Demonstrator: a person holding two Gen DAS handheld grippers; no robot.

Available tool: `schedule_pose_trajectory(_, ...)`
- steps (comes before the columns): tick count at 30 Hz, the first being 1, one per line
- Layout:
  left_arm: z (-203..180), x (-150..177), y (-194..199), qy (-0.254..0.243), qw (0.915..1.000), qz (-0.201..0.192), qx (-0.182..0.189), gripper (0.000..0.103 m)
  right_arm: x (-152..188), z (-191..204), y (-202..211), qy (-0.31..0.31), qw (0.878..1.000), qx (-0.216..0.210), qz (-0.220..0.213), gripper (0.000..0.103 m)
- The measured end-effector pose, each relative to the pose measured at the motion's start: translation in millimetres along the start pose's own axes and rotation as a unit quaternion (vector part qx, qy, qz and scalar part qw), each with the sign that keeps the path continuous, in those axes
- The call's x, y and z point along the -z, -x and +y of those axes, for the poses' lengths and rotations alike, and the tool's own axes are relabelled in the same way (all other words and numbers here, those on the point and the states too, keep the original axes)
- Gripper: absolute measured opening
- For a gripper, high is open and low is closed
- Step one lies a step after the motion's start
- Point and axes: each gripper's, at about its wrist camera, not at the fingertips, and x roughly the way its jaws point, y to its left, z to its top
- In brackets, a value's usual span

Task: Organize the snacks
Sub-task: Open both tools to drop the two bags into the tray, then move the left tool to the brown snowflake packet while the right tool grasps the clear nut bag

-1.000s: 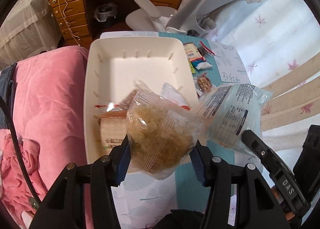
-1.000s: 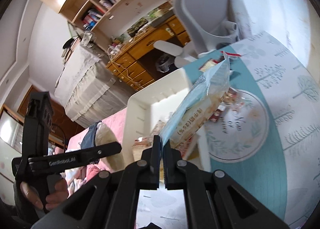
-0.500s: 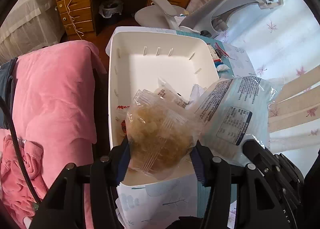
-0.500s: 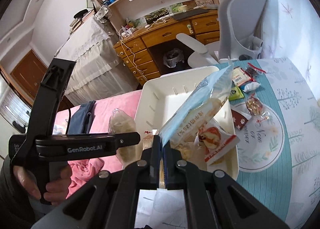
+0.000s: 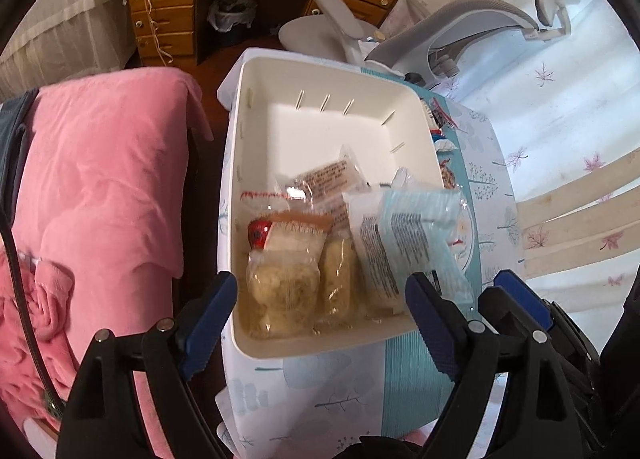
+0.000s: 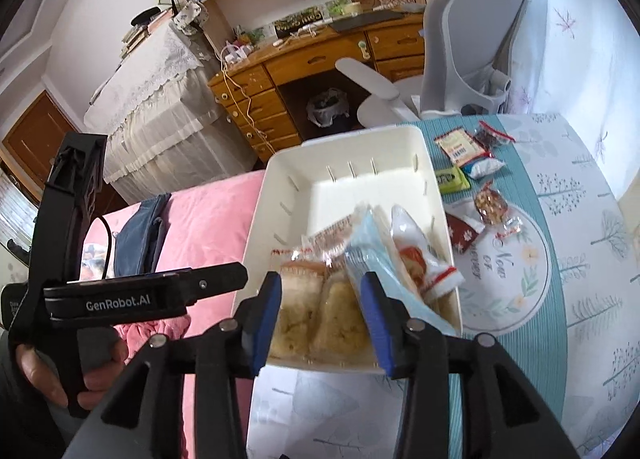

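A bedroom: a worktop under a teal-and-white tree-print cloth, with a wooden desk behind. On it sits a white rectangular plastic bin holding snacks: two clear packets of pale crumbly cake, a pale-blue printed packet leaning at the right wall, and a white-and-red wrapper.

The left gripper has just been opening; its blue fingers are released and hold nothing. The right gripper has likewise been opening, apart from the blue packet.

Only the right wrist view shows about six small packets on the cloth and a hand on the left handle.
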Motion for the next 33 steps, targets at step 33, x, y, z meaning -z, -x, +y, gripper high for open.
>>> schedule_pose_trajectory(33,-188,47,-28,0.073,0.9946,-0.066,-0.032,0.085,-6,-196,46,0.016,0.999,-0.033,0.035,0.066)
